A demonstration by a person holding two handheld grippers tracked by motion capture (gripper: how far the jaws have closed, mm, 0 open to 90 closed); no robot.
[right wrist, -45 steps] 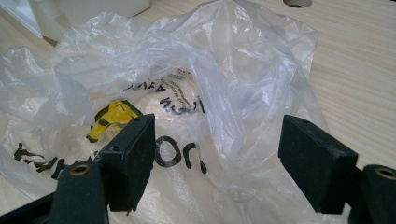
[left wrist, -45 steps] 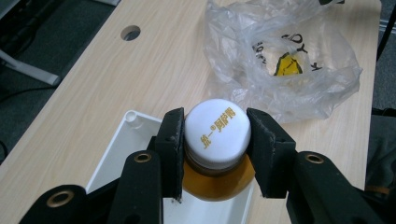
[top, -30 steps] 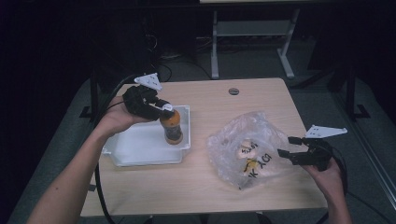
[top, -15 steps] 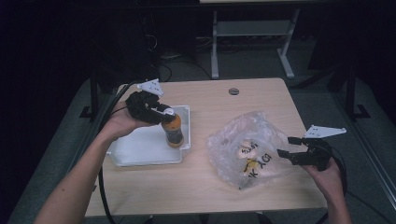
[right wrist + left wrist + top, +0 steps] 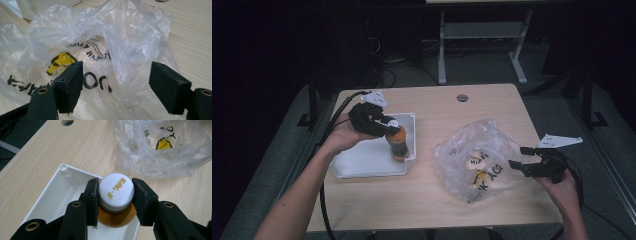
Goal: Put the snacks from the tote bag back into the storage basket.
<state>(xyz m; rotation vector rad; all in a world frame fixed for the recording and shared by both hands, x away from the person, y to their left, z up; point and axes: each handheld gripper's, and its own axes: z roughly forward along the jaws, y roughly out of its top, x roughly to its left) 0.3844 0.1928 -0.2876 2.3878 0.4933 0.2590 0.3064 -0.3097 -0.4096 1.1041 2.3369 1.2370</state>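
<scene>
Bottle gripped over tray, bag ahead of parted jaws

Jaws of the left tool (image 5: 115, 195) are seen clamped on the white screw cap of an amber-filled bottle (image 5: 396, 143), which is held upright inside the white rectangular plastic tray (image 5: 362, 162) on the wooden desk (image 5: 432, 200). The right tool (image 5: 116, 86) is held wide open, gripping nothing, with the crumpled clear printed plastic bag (image 5: 100, 45) lying just ahead of it.

Matt wood-grain table (image 5: 432, 200), glossy white plastic tray (image 5: 362, 160) — crinkled clear plastic bag (image 5: 482, 150)
</scene>
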